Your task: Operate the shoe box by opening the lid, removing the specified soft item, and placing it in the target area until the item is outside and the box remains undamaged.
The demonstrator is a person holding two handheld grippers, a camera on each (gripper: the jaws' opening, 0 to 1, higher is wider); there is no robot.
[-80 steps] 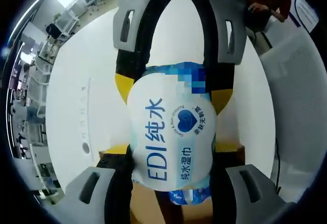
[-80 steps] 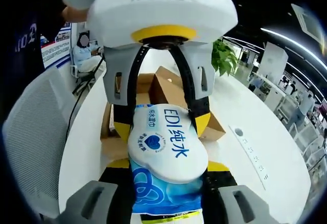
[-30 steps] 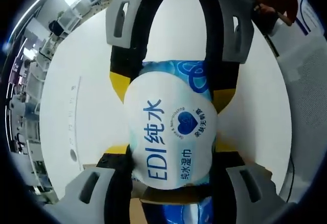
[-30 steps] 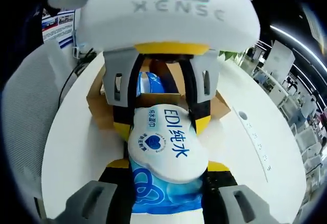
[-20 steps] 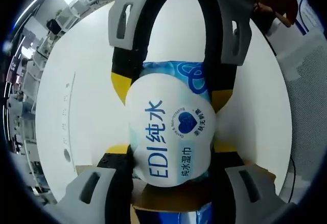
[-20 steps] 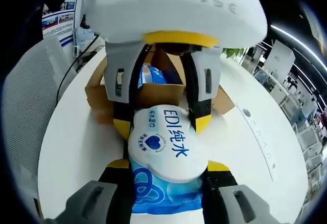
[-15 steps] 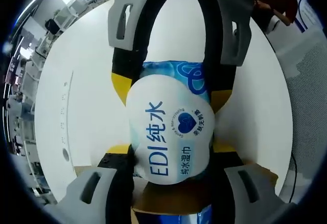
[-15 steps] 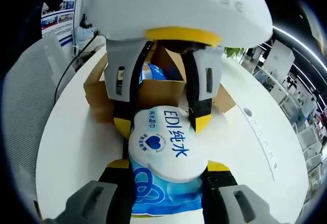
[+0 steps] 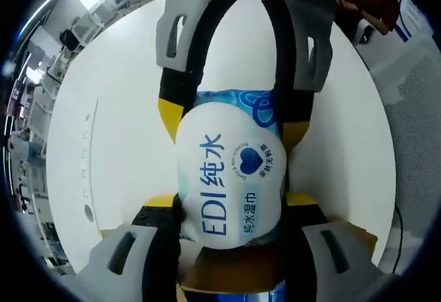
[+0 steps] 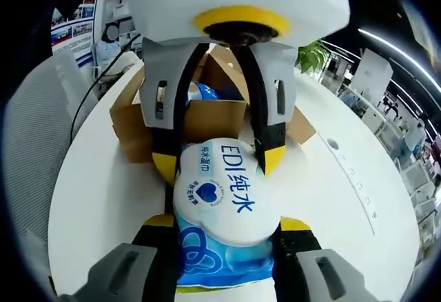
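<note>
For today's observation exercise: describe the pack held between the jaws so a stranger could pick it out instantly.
Over the white table, in front of the open cardboard box, both grippers clamp one soft wipes pack. Its white oval label with blue "EDI" lettering and a heart sets it apart.

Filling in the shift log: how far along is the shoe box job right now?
Done: the cardboard shoe box stands open, flaps up, looking undamaged, and the wet wipes pack is outside it, over the white table.
In hand: both tools grip that pack, the left tool at one end, the right tool at the other.
Left: setting the pack down and letting go. Another blue pack sits inside the box.
</note>
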